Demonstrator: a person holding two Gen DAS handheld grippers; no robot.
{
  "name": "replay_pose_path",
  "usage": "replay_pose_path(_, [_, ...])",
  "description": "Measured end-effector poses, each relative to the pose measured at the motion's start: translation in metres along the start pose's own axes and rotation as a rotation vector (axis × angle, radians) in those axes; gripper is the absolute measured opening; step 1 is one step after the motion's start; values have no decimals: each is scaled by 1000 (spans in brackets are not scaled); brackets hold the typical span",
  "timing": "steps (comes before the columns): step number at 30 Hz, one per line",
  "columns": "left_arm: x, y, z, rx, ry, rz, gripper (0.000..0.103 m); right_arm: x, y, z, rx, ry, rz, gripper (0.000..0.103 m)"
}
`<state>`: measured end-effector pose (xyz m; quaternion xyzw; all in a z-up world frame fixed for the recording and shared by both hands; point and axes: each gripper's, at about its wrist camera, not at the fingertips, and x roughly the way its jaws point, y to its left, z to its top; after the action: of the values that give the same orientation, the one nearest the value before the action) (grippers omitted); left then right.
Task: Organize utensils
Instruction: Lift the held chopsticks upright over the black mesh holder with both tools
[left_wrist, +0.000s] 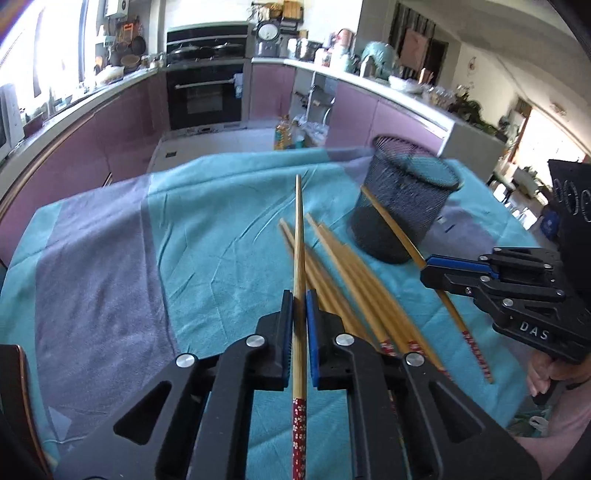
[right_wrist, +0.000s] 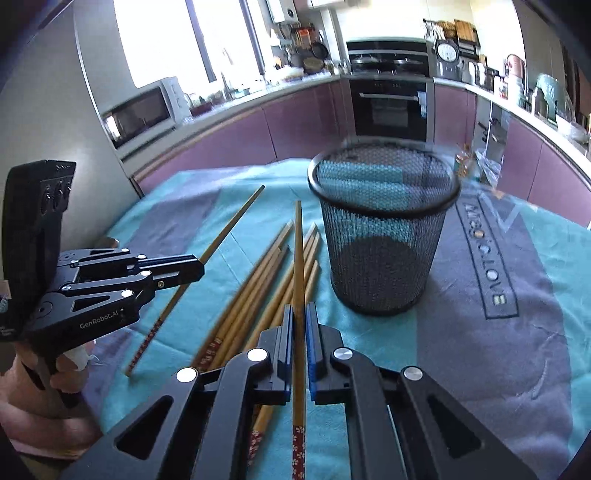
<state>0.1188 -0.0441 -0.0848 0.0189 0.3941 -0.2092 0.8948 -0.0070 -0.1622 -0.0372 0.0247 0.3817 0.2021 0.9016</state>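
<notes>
My left gripper (left_wrist: 299, 295) is shut on one bamboo chopstick (left_wrist: 299, 236) with a red flowered end, held above the table. My right gripper (right_wrist: 299, 310) is shut on another chopstick (right_wrist: 298, 251) the same way. Each gripper shows in the other's view, the right gripper (left_wrist: 428, 271) at right and the left gripper (right_wrist: 197, 264) at left. Several chopsticks (left_wrist: 343, 273) lie in a loose pile on the cloth, also seen in the right wrist view (right_wrist: 255, 280). A black mesh cup (right_wrist: 384, 229) stands upright beside the pile, also in the left wrist view (left_wrist: 402, 206); it looks empty.
A teal and grey cloth (left_wrist: 110, 236) covers the table. Purple kitchen cabinets (right_wrist: 295, 122) and an oven (right_wrist: 391, 107) curve around behind. A microwave (right_wrist: 140, 110) sits on the counter at left.
</notes>
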Motion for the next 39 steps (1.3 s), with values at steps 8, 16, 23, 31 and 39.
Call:
replay_pose_path(8, [-52, -9, 20, 21, -109, -73, 8, -47, 1, 18, -8, -141, 31, 6])
replay_pose_path(16, [-102, -22, 45, 46, -230, -101, 8, -74, -6, 40, -12, -247, 30, 6])
replay_pose_path(23, [-130, -32, 75, 37, -307, -146, 8, -92, -14, 64, -19, -312, 42, 6])
replay_pose_path(31, [-148, -55, 118, 59, -382, -190, 8, -111, -21, 95, -55, -380, -5, 6])
replay_pose_path(39, [-130, -93, 139, 110, -363, -185, 8, -100, -33, 107, -60, -382, -64, 6])
